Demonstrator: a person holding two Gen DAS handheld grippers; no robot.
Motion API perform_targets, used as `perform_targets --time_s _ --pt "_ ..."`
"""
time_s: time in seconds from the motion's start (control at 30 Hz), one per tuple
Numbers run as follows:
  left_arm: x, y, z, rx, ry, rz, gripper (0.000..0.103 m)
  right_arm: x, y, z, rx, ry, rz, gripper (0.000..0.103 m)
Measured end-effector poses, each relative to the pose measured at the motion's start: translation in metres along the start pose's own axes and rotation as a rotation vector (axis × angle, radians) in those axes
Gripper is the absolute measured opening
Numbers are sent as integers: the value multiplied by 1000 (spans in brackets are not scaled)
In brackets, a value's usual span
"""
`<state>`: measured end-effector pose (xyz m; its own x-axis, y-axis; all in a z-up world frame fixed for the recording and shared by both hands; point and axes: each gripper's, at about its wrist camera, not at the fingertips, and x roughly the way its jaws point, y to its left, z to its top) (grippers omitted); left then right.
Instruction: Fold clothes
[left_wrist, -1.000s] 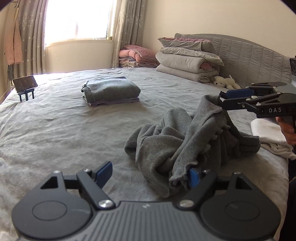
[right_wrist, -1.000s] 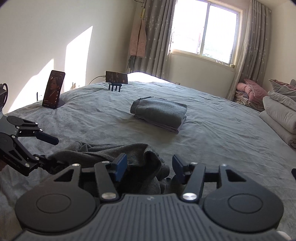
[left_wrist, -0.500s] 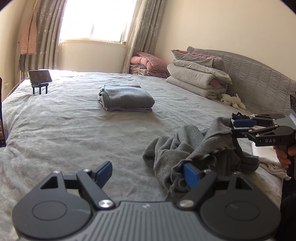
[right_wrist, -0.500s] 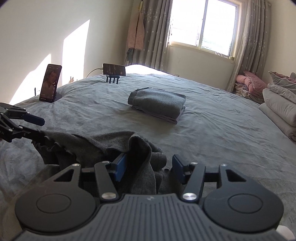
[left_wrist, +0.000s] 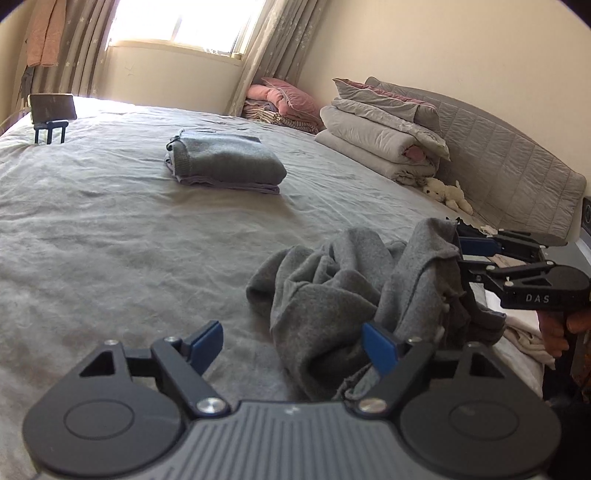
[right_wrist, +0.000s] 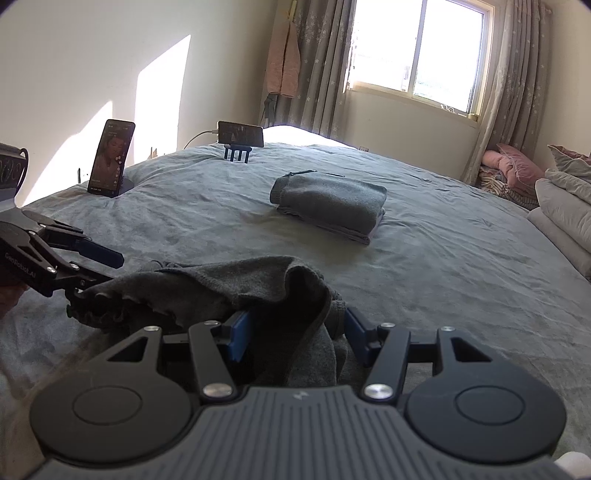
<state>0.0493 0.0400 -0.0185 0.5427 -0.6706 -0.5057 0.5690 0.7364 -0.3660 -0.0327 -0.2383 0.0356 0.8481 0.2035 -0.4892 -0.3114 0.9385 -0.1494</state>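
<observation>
We are still sorting out the crumpled grey garment (left_wrist: 343, 291) on the bed (left_wrist: 110, 229). Our left hand-held gripper (left_wrist: 291, 343) gapes wide beside it; our right hand-held gripper (right_wrist: 295, 332) straddles a fold, grip unclear. Next we need its edges found and spread flat.

Soft matt grey knit garment (left_wrist: 351, 291) crumpled, wrinkled matt grey cloth bed (left_wrist: 110, 236) cover, matt black plastic left gripper (left_wrist: 291, 343) with smooth blue fingers (left_wrist: 378, 347), quilted fabric headboard (left_wrist: 509, 173), glossy phone (right_wrist: 110, 158) screen

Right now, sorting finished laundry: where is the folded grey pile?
The folded grey pile lies mid-bed, beyond the crumpled grey garment, nearer the window.
</observation>
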Motion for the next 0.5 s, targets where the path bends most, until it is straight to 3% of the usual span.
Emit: perform_targets --time_s 0.07,0.13,0.2,0.23,0.3,0.5 --pt "14 2 -3 -75 26 -38 77 6 0 -3 1 7 -15 51" --pt "21 2 -9 -142 27 -69 60 12 -1 -5 6 15 -27 40" --pt "24 1 -13 -209 19 -91 31 18 -4 -7 32 28 -32 22" --pt "24 1 -14 -242 11 -96 28 20 -5 -8 47 34 -39 11" --pt "20 -5 -17 -289 -17 -77 16 22 -9 -8 87 35 -51 3" --pt "-12 -37 -16 -319 -134 -13 10 -1 -15 1 181 -43 -94 1"
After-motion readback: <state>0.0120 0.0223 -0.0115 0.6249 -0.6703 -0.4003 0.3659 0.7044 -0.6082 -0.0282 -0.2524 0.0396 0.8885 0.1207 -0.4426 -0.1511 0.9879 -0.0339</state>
